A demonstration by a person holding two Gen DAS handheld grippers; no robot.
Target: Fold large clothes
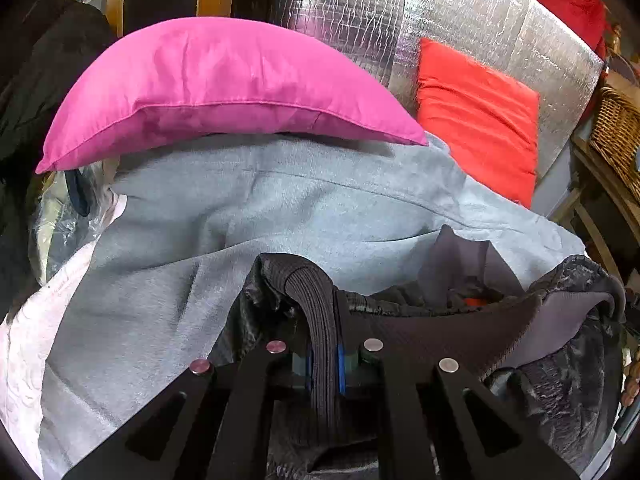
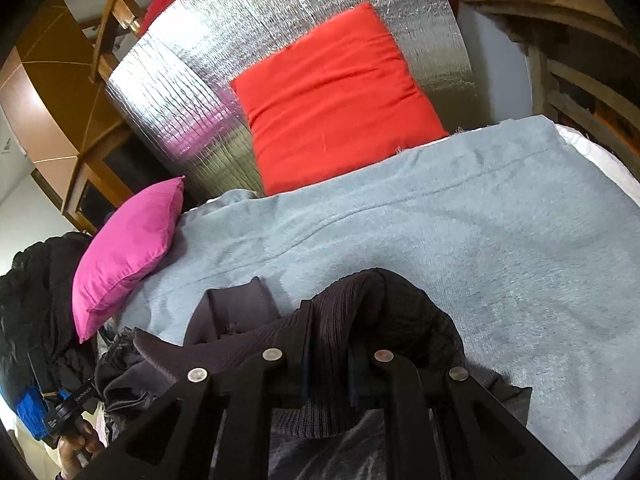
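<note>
— Grippers? 
— Left gripper (image 1: pixel 323 360) and right gripper (image 2: pixel 328 364) each pinch the dark jacket's (image 1: pixel 560 360) ribbed hem above the grey blanket (image 2: pixel 480 240).
— Room? 
— Blanket lies bare ahead, up to the red cushion (image 2: pixel 332 92); pink pillow (image 1: pixel 224 84) sits at its left edge.

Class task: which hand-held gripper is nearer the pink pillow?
Left. The left hand-held gripper faces the pink pillow closely; from the right hand-held gripper it lies farther off, leftward.

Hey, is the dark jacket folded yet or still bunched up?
Bunched, not folded: the dark jacket hangs crumpled between the left gripper and right gripper, each clamping its ribbed edge.
</note>
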